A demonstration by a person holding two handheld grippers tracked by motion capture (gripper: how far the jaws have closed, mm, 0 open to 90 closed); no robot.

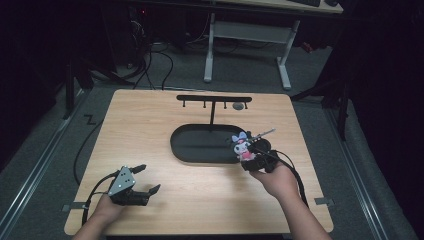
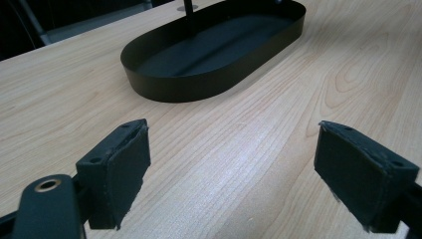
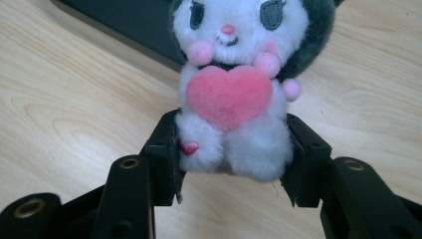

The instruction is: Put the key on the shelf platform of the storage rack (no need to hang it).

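Right gripper (image 3: pixel 231 164): jaws squeezed in on the lower body and legs of the plush toy (image 3: pixel 234 99), one pad on each side, so it's got a solid hold. From the high view it sits just off the right end of the tray, right of centre on the table.

Plush toy: small white fuzzy character with a dark grey hood, pink cheeks and a big pink heart on its chest, plus a tiny red heart on one leg. It's upright and facing the right gripper's camera. In the high view there's a purple bow on top and a thin metal chain or stick poking out to the far right of it. Can't tell if it touches the tray rim.

Left gripper (image 1: pixel 145 179): jaws spread wide, nothing between them, just bare wood showing in the gap. It's at the near left of the table, well apart from the toy, pointing toward the tray.

Tray (image 2: pixel 164 89): black oval dish, middle of the table, looks bare inside.

Rack (image 1: pixel 214 98): black T-shaped stand with little hooks along the bar, post coming up from the far side of the tray.

Table (image 1: pixel 150 125): light wood top.
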